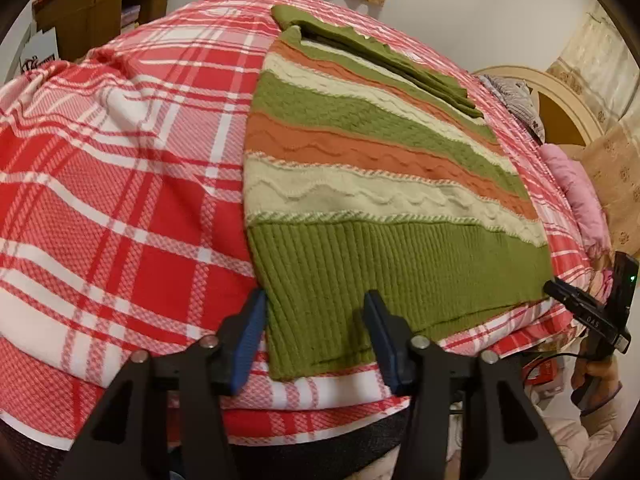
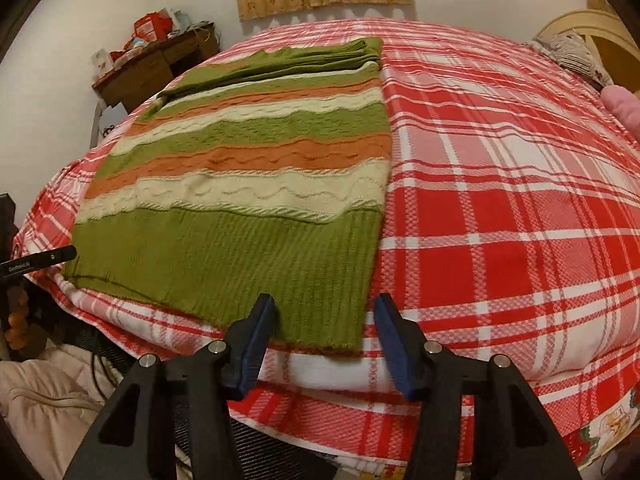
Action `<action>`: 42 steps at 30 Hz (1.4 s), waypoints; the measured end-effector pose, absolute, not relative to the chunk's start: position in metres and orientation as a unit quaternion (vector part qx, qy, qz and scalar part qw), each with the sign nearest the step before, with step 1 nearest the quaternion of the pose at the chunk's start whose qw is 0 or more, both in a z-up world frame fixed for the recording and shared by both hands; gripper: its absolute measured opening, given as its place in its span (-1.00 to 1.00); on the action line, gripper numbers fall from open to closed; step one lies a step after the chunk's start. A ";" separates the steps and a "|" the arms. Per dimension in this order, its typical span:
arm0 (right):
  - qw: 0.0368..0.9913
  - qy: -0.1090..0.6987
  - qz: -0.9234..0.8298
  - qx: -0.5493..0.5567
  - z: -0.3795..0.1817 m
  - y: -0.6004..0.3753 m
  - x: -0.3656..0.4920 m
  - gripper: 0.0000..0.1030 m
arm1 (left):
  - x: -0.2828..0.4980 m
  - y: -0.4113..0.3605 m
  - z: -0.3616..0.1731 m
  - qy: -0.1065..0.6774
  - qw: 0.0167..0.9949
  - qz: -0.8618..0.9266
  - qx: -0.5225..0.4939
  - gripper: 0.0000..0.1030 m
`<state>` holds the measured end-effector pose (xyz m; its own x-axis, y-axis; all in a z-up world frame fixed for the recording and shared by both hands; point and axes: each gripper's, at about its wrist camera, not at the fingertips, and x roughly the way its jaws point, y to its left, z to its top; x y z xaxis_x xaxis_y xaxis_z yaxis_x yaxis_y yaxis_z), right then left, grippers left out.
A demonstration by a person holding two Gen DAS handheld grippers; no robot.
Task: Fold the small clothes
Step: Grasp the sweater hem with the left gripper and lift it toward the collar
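Observation:
A striped knit sweater [image 1: 360,168] in green, orange and cream lies flat on a red plaid bed cover [image 1: 120,200], sleeves folded across its far end. My left gripper [image 1: 316,300] is open and empty, its blue pads either side of the sweater's near left hem corner. The sweater also shows in the right wrist view [image 2: 248,184]. My right gripper [image 2: 326,304] is open and empty, straddling the near right hem corner. The right gripper shows at the left wrist view's right edge [image 1: 592,312].
A wooden desk [image 2: 152,68] with clutter stands by the far wall. A headboard [image 1: 560,100] and pink bedding [image 1: 576,192] lie at the bed's right. The bed's front edge [image 2: 340,408] is just below both grippers. A beige coat [image 2: 40,408] lies low left.

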<state>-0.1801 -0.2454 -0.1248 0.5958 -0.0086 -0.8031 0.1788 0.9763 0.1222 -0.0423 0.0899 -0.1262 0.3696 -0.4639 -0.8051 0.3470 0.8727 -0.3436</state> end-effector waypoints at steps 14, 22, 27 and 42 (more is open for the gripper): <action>0.881 0.443 0.011 0.165 -0.113 -0.251 -0.178 -0.79 | -0.043 0.080 -0.118 0.495 0.830 -0.253 -0.036 -0.76; 0.898 0.369 0.074 0.229 -0.061 -0.266 -0.139 -0.81 | -0.011 0.061 -0.074 0.457 0.844 -0.278 -0.030 -0.76; 0.913 0.343 0.051 0.217 -0.041 -0.286 -0.090 -0.93 | 0.038 0.049 -0.059 0.443 0.856 -0.266 -0.034 -0.76; 0.897 0.369 -0.026 0.242 -0.095 -0.321 -0.014 -0.92 | 0.085 0.071 -0.053 0.420 0.874 -0.245 -0.022 0.01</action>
<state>-0.0141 -0.3207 -0.0949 0.7261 0.1325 -0.6747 0.2245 0.8818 0.4148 0.0849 0.0705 -0.0528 0.5273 -0.4469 -0.7226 0.4106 0.8786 -0.2437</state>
